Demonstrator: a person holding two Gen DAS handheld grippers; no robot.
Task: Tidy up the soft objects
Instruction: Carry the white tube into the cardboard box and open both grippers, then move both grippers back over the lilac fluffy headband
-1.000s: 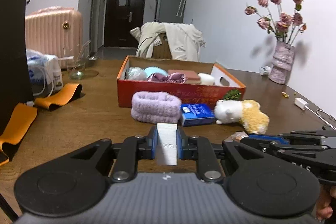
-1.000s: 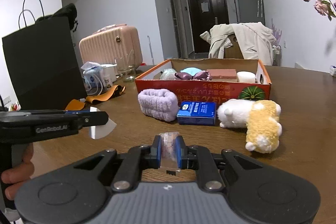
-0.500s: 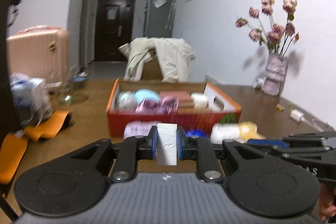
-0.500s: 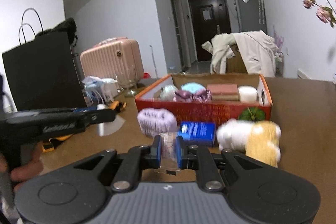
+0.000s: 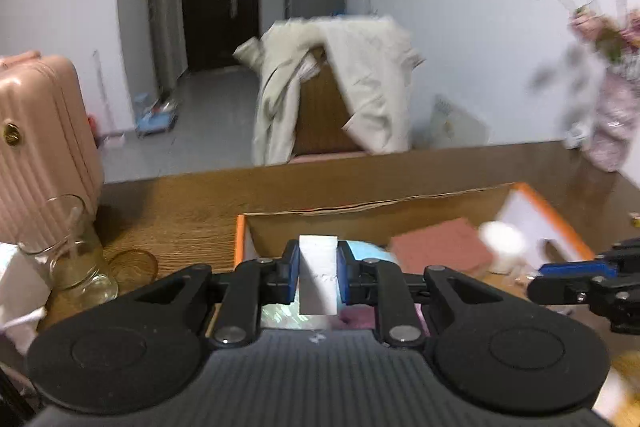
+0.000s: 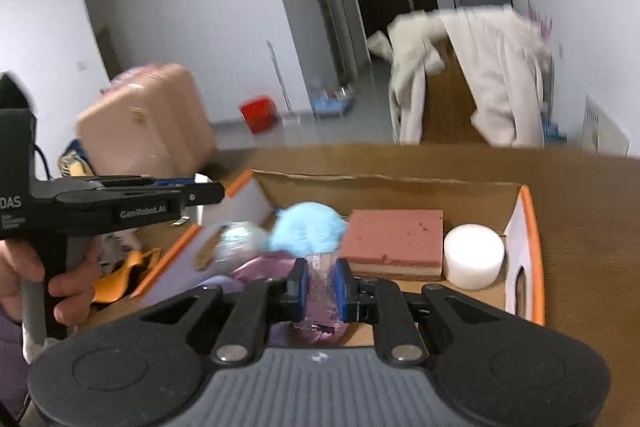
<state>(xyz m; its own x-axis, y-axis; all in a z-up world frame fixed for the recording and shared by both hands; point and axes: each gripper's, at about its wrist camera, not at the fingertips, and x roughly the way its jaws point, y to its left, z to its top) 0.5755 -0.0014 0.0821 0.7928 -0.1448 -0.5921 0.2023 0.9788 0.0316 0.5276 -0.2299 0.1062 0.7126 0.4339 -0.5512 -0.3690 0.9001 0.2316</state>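
Note:
An orange-rimmed cardboard box (image 6: 530, 227) stands on the wooden table and holds a light blue fluffy ball (image 6: 308, 227), a pink sponge block (image 6: 394, 237), a white foam cylinder (image 6: 474, 253), a shiny purple cloth (image 6: 264, 269) and a pale shiny ball (image 6: 240, 241). My left gripper (image 5: 319, 277) is shut on a white foam block (image 5: 319, 279) above the box's left part (image 5: 240, 239). My right gripper (image 6: 321, 291) is shut on a small clear packet (image 6: 321, 287) above the box's near side. The left gripper also shows from the side in the right wrist view (image 6: 200, 193).
A glass cup (image 5: 68, 247) and a pink suitcase (image 5: 40, 147) are at the left. A vase of pink flowers (image 5: 612, 123) stands at the back right of the table. A chair draped with a beige coat (image 5: 340, 87) is beyond the table. Orange bands (image 6: 120, 273) lie left of the box.
Both grippers have risen and moved forward over the box, each with its item still held. The headband, blue pack and plush toy in front of the box have dropped out of view.

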